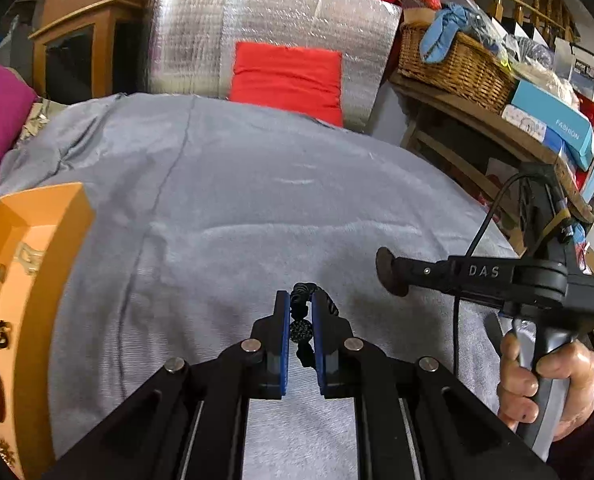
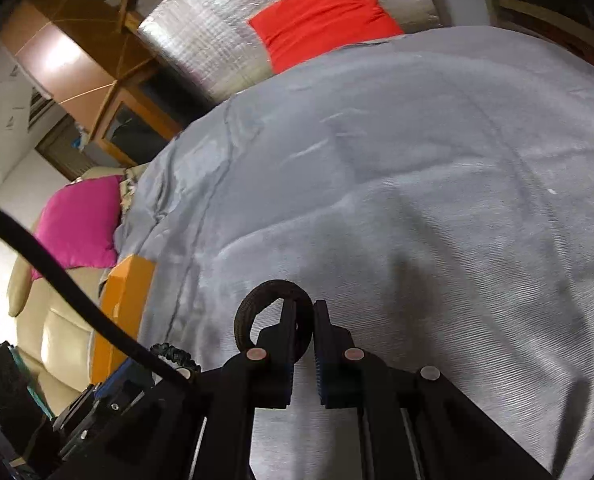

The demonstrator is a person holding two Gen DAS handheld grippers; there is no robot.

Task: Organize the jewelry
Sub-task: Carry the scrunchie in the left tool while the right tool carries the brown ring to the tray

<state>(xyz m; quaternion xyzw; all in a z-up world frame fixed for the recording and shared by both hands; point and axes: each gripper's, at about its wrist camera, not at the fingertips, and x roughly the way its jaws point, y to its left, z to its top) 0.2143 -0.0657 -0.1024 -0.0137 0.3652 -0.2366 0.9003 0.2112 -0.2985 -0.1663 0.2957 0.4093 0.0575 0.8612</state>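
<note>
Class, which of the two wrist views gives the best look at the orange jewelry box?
The left wrist view: the orange jewelry box shows its open inside, with pieces lying in it. The right wrist view shows only its outer corner at the grey cloth's edge, none of the contents.

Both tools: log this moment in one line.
left tool: shut on black beaded bracelet | right tool: shut on dark ring bangle | both above grey cloth | orange box: left edge
</note>
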